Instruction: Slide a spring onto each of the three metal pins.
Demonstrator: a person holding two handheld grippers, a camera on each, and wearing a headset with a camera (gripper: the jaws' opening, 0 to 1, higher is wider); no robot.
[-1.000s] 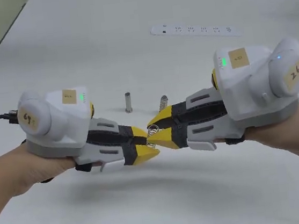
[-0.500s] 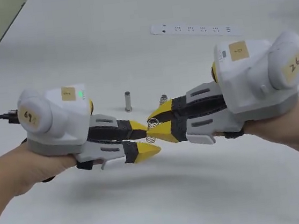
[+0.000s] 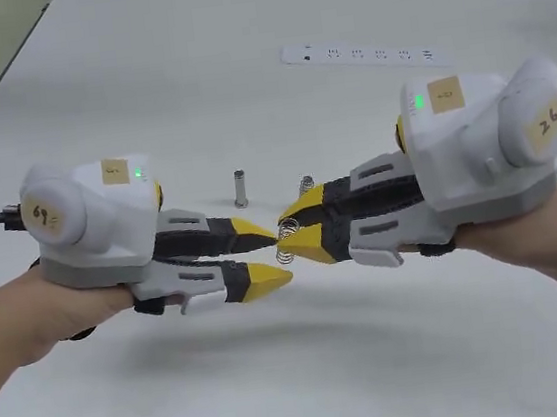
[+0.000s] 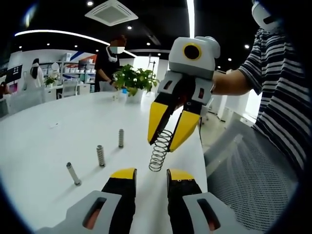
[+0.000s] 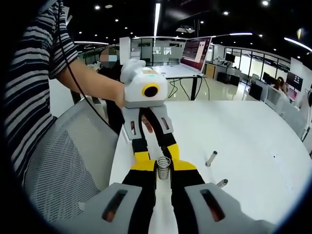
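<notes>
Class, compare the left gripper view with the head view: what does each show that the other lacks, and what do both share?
Left gripper view: a third pin, farthest off and already wearing a spring, and a potted plant.
Head view: a power strip at the table's far side.
Both: the right claw shut on a spring, a bare pin and a sprung pin.

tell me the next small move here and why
Probably carry the coiled metal spring, pinched in the right tongs, over to the bare upright metal pin and lower it on: the left tongs stand open, and that pin has no spring.
</notes>
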